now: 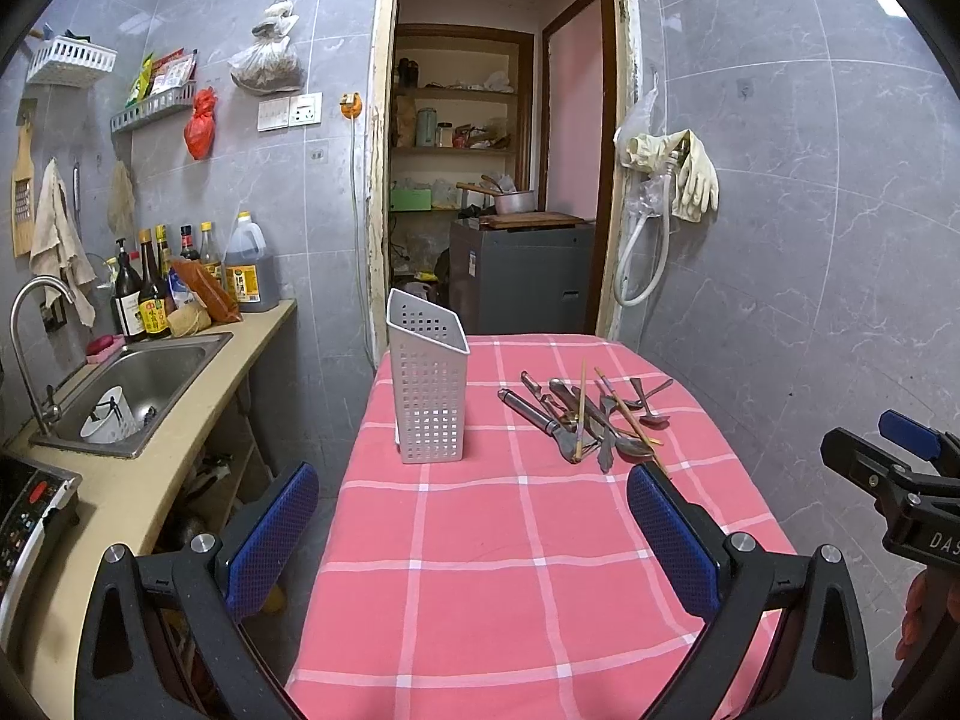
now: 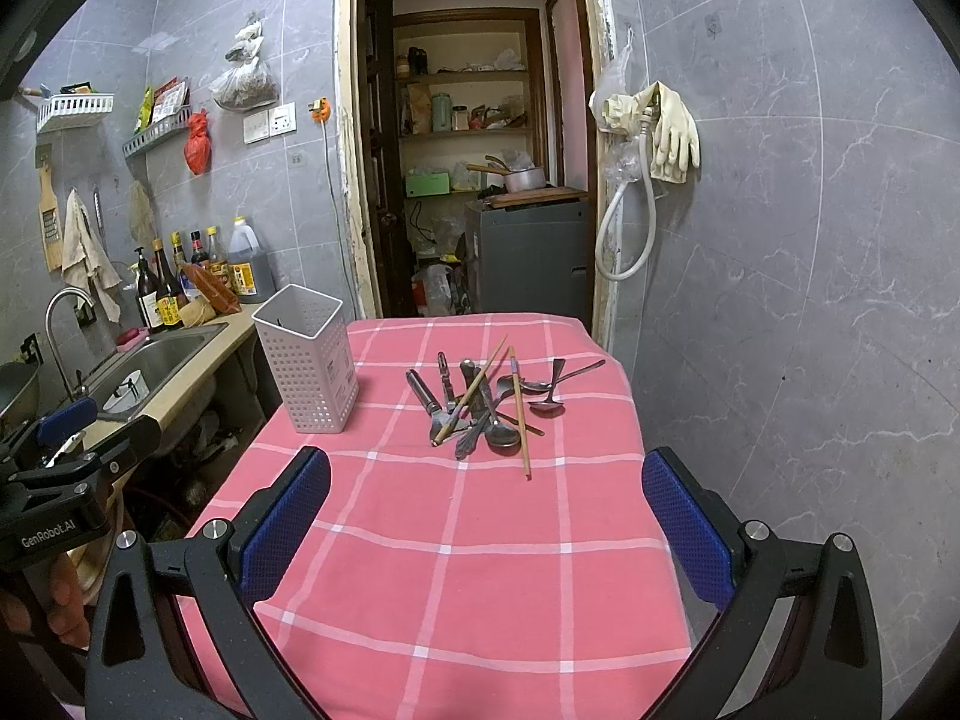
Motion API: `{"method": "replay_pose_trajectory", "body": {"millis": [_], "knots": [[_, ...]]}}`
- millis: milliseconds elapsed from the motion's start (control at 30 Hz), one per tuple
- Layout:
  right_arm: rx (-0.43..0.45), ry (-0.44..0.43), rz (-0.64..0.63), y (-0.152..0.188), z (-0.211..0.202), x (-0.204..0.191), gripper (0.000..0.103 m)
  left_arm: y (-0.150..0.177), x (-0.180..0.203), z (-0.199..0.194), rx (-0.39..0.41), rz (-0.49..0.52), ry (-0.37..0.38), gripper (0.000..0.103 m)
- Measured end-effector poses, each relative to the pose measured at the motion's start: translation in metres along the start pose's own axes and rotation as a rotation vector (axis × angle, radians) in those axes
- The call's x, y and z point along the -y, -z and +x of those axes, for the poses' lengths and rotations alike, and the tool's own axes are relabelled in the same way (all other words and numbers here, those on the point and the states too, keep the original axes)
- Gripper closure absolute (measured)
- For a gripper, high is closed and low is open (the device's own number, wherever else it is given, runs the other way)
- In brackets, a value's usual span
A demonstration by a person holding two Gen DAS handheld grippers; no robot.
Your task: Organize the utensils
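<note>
A pile of metal spoons, forks, a peeler and wooden chopsticks (image 1: 591,420) lies on the pink checked tablecloth (image 1: 480,570); it also shows in the right wrist view (image 2: 486,402). A white perforated utensil holder (image 1: 427,384) stands upright to the pile's left, and shows in the right wrist view (image 2: 306,360). My left gripper (image 1: 474,528) is open and empty, hovering over the near part of the table. My right gripper (image 2: 486,522) is open and empty too, short of the pile. Each gripper shows at the edge of the other's view.
A counter with a steel sink (image 1: 132,384), a tap and several bottles (image 1: 198,276) runs along the left, beside the table. A grey tiled wall (image 2: 780,300) is close on the right. An open doorway (image 1: 498,180) lies behind the table.
</note>
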State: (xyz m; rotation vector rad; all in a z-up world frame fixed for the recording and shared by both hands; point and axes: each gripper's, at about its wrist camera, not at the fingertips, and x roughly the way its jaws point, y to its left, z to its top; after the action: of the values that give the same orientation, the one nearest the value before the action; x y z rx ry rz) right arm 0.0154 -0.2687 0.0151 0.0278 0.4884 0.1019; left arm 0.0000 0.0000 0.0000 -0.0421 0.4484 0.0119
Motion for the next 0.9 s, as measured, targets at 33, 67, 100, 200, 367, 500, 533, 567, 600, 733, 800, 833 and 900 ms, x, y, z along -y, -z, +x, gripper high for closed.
{"method": "replay_pose_trajectory", "body": {"millis": [33, 67, 100, 200, 367, 500, 533, 567, 600, 733, 800, 833, 900], "knots": [[0.000, 0.000, 0.000, 0.0000, 0.0001, -0.0001, 0.001, 0.0001, 0.0000, -0.0003, 0.000, 0.000, 0.000, 0.000], [0.000, 0.000, 0.000, 0.0000, 0.0003, -0.0003, 0.001, 0.0002, 0.0000, -0.0007, 0.000, 0.000, 0.000, 0.000], [0.000, 0.000, 0.000, 0.0000, 0.0004, -0.0004, 0.001, 0.0000, 0.0000, -0.0001, 0.000, 0.000, 0.000, 0.000], [0.000, 0.000, 0.000, -0.0003, 0.0002, -0.0006, 0.001, 0.0000, -0.0001, 0.0000, -0.001, 0.000, 0.000, 0.000], [-0.001, 0.001, 0.002, -0.0005, 0.0000, -0.0012, 0.001, 0.0000, 0.0000, -0.0001, -0.001, 0.000, 0.001, 0.000], [-0.001, 0.001, 0.001, -0.0005, -0.0003, -0.0016, 0.001, 0.0000, -0.0001, 0.0001, -0.001, 0.000, 0.001, 0.000], [-0.001, 0.001, 0.001, -0.0005, -0.0003, -0.0018, 0.001, 0.0000, 0.0000, 0.0002, -0.002, 0.000, 0.000, 0.000], [-0.001, 0.001, 0.001, -0.0003, -0.0002, -0.0019, 0.001, 0.0000, 0.0000, 0.0001, -0.002, 0.000, 0.000, 0.000], [-0.002, 0.001, 0.002, -0.0003, -0.0002, -0.0021, 0.001, -0.0001, 0.0000, 0.0001, -0.002, 0.000, 0.000, 0.000], [-0.003, 0.001, 0.003, -0.0018, -0.0001, -0.0016, 0.001, 0.0000, 0.0000, -0.0002, -0.002, 0.000, 0.000, 0.000], [-0.003, 0.001, 0.003, -0.0018, -0.0006, -0.0022, 0.001, 0.0001, -0.0001, -0.0003, -0.003, -0.001, 0.001, 0.000], [-0.002, 0.001, 0.003, -0.0020, -0.0011, -0.0026, 0.001, -0.0001, 0.0000, -0.0002, -0.003, 0.000, 0.000, 0.000], [-0.003, 0.002, 0.003, -0.0026, -0.0021, -0.0034, 0.001, 0.0000, 0.0000, -0.0002, -0.002, -0.001, 0.000, 0.000]]}}
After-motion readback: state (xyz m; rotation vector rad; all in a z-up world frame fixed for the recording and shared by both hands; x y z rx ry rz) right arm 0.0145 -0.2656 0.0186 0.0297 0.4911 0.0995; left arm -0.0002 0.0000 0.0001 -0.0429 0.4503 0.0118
